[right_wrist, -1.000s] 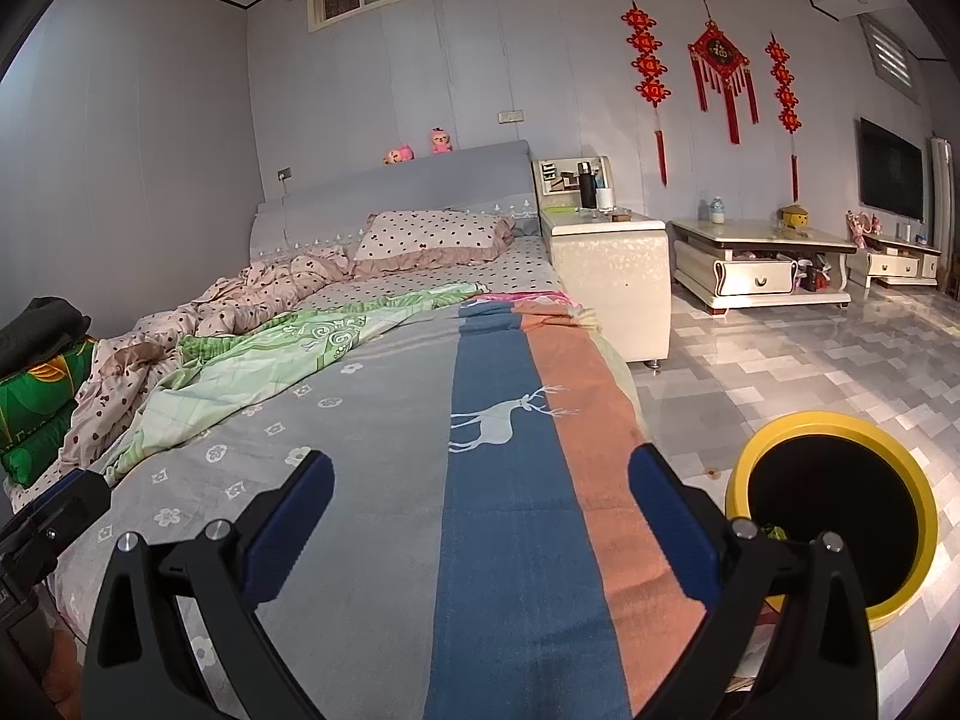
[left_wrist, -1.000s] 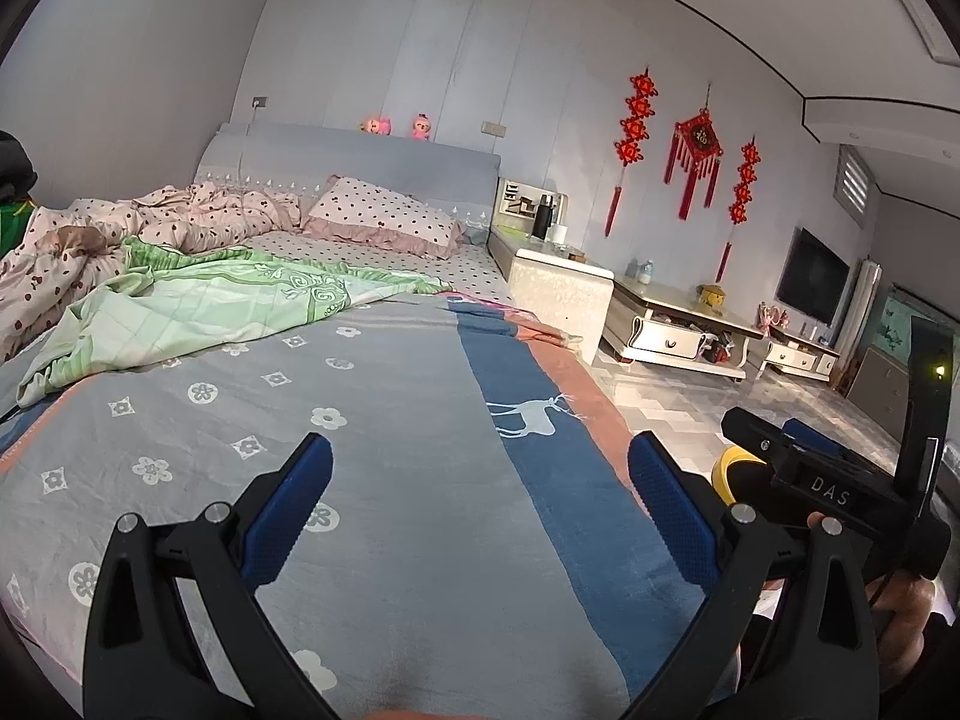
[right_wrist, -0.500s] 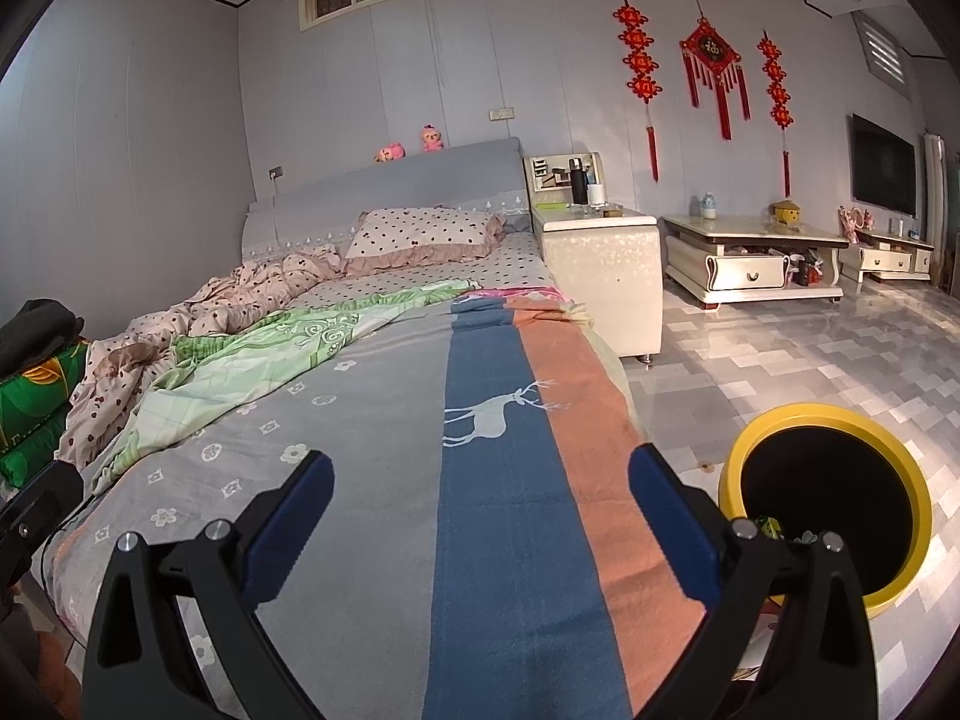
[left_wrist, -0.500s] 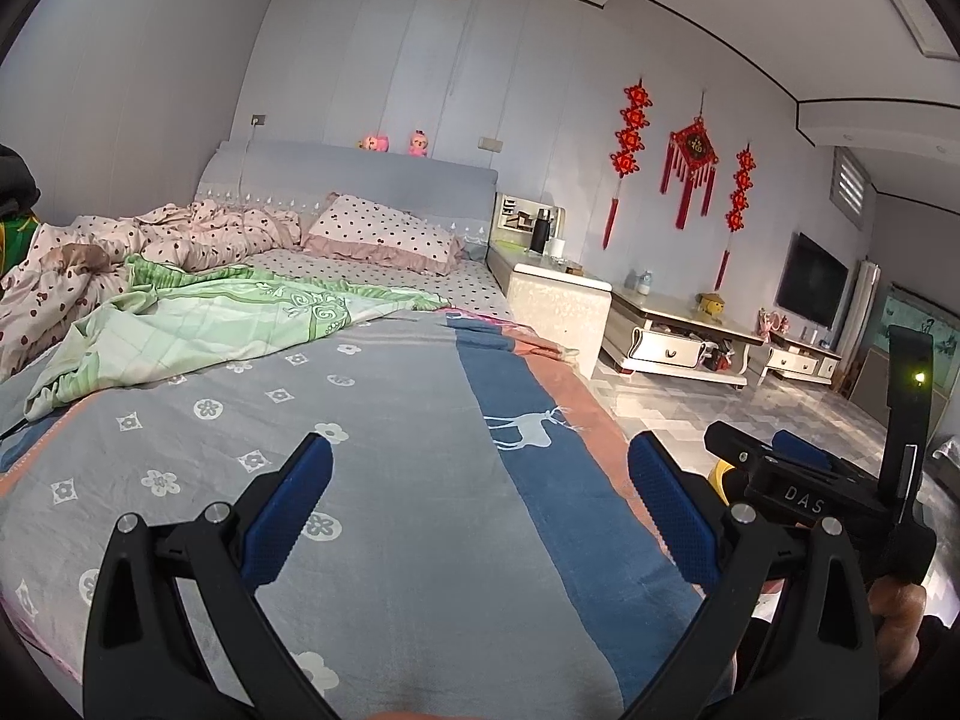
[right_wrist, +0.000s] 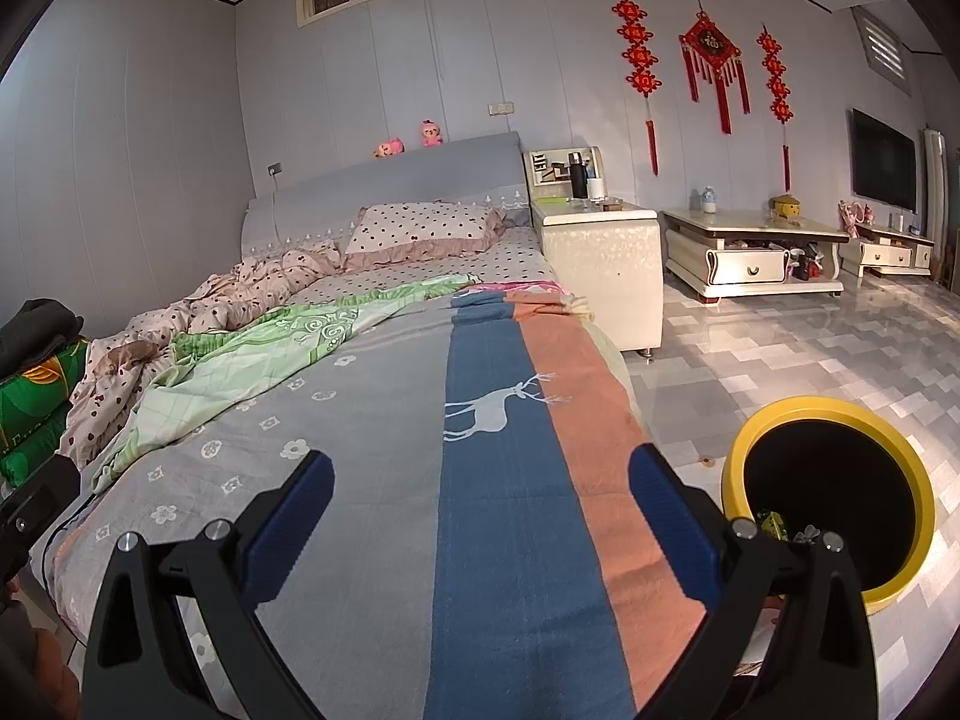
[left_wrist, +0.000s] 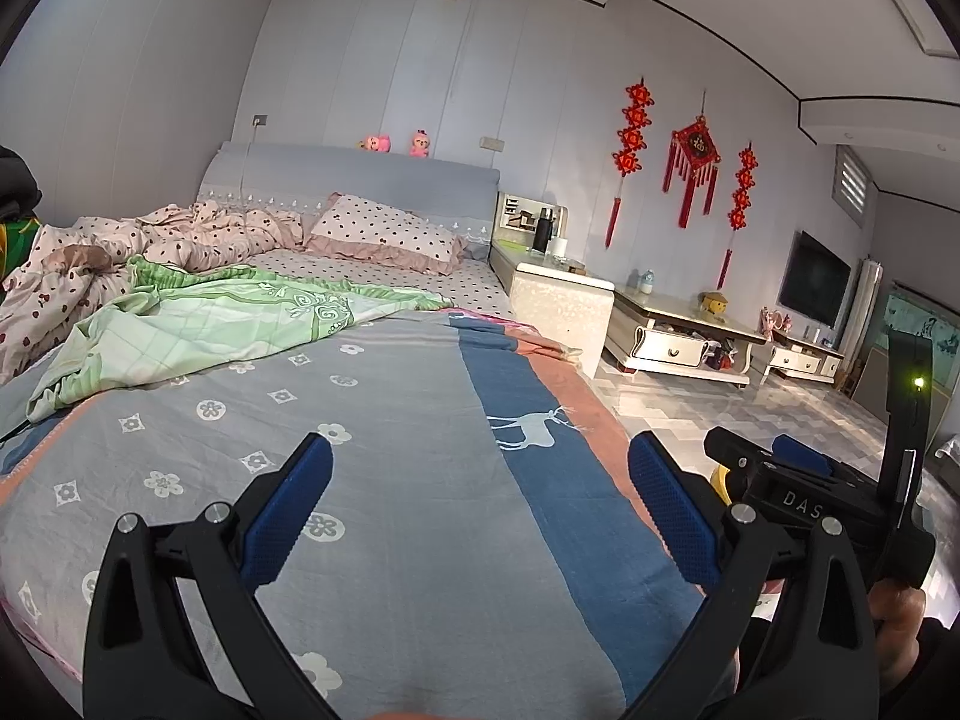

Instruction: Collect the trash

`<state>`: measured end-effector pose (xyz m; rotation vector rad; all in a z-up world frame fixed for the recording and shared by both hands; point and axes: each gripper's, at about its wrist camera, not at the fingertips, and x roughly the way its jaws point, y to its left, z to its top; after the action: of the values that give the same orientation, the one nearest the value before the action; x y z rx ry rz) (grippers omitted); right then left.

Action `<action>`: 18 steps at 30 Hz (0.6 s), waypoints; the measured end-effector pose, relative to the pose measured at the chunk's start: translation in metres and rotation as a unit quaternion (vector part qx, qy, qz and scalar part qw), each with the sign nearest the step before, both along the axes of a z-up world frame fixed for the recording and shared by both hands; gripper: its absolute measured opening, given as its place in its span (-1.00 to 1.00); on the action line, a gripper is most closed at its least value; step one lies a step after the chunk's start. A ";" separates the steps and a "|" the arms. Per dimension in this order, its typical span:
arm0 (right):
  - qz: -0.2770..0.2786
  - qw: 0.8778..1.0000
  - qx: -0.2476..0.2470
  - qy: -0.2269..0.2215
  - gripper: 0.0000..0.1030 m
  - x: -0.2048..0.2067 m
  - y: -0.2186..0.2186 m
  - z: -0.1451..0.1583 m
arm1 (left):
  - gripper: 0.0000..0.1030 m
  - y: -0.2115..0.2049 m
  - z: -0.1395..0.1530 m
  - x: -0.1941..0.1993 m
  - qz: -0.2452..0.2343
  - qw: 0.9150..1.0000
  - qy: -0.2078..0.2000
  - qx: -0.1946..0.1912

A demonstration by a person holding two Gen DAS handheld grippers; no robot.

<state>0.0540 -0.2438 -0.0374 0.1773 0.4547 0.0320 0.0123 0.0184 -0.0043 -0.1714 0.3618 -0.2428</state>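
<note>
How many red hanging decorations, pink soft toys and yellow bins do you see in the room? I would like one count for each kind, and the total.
Red hanging decorations: 3
Pink soft toys: 2
Yellow bin: 1
Total: 6

white letters "das" on the black body of the right claw point(left_wrist: 801, 468), seen from the left wrist

My right gripper's finger hides the near rim of the yellow bin point(right_wrist: 744, 444); its contents point(right_wrist: 780, 525) are too small to identify.
</note>
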 end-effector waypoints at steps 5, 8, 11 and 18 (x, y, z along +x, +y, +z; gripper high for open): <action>-0.001 1.000 0.002 0.005 0.84 0.001 -0.001 -0.002 | 0.84 0.000 0.000 0.000 0.000 1.000 0.001 0.000; 0.000 1.000 0.003 0.008 0.84 0.004 -0.001 -0.003 | 0.84 0.001 -0.001 0.001 0.000 1.000 0.001 0.000; 0.000 1.000 0.003 0.010 0.84 0.004 -0.002 -0.003 | 0.84 0.000 -0.001 0.001 0.000 1.000 0.001 0.001; -0.002 1.000 0.005 0.012 0.84 0.004 -0.001 -0.005 | 0.84 0.001 -0.004 0.003 0.001 1.000 0.004 -0.001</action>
<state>0.0585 -0.2446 -0.0425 0.1878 0.4787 0.0277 0.0150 0.0193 -0.0085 -0.1740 0.3688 -0.2411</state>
